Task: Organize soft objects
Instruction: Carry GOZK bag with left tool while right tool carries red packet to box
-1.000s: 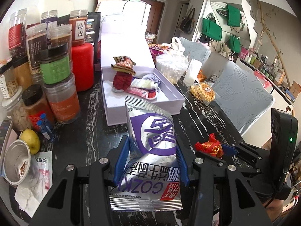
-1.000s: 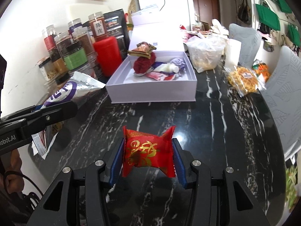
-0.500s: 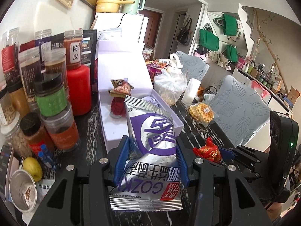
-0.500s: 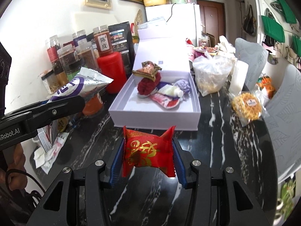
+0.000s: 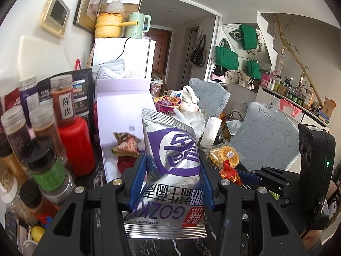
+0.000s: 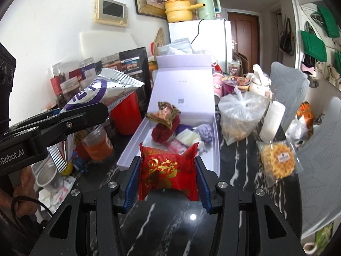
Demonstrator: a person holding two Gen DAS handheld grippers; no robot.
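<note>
Left tool (image 5: 171, 183) clamped on silver snack bag (image 5: 170, 160) | right tool (image 6: 166, 181) clamped on red packet (image 6: 168, 170) | both lifted off table (image 6: 191, 224), seemingly nearer white box (image 6: 179, 128) | drop-off likely next

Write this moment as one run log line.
left gripper: holds silver bag | right gripper: holds red packet | box: open

Lived-in home dining area, white fridge (image 6: 213, 40), spice jars (image 5: 61, 100), cluttered marble table (image 6: 240, 149), hanging bags (image 5: 226, 57)

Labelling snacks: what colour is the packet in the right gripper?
Red packet with gold print, clearest in the right wrist view.
</note>
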